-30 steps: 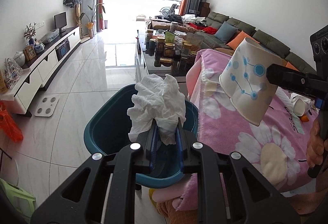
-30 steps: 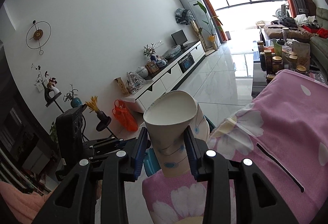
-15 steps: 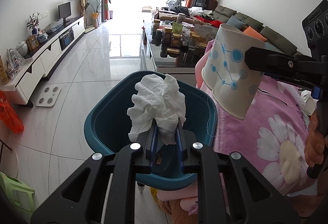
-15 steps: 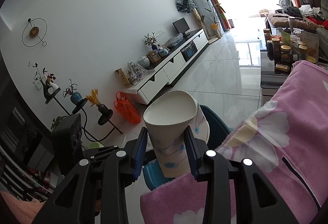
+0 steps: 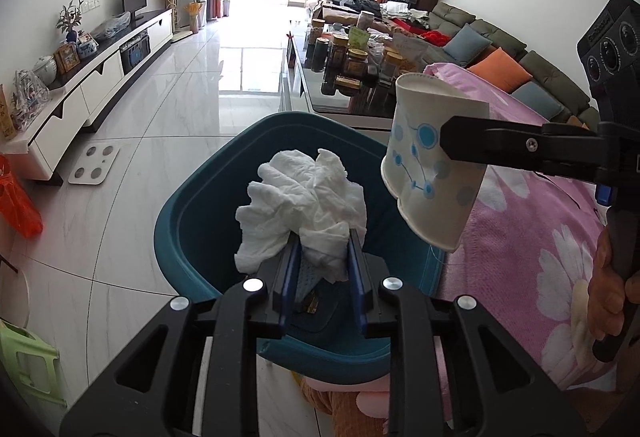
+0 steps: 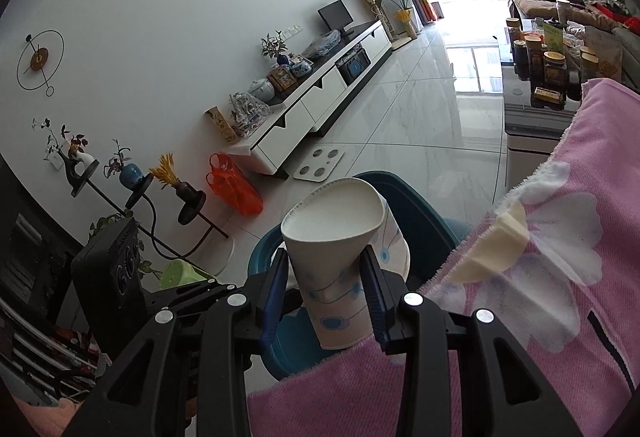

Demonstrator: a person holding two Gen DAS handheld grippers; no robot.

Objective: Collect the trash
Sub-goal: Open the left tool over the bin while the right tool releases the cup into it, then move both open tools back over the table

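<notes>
My left gripper (image 5: 322, 241) hangs over a teal bin (image 5: 192, 205) on the floor. Its jaws are opening, and a crumpled white tissue (image 5: 304, 197) still stands between its pads. To the right, my right gripper (image 6: 324, 265) is shut on a squashed white paper cup (image 6: 336, 233) with blue dots. That cup (image 5: 432, 165) is tilted at the bin's right rim, above the edge of a pink flowered blanket (image 5: 540, 237). In the right wrist view the bin (image 6: 424, 213) shows behind and below the cup. A hand (image 5: 608, 289) grips the right handle.
A glass coffee table (image 5: 320, 105) crowded with jars stands just beyond the bin. A white TV cabinet (image 5: 92, 89) runs along the left wall, with a bathroom scale (image 5: 94, 163) and an orange bag (image 5: 16, 201) on the floor. A green stool (image 5: 24, 361) sits near left.
Both grippers have come lower and closer to the bin. The cup has moved left to the bin's rim. The left jaws have spread a little around the tissue.
</notes>
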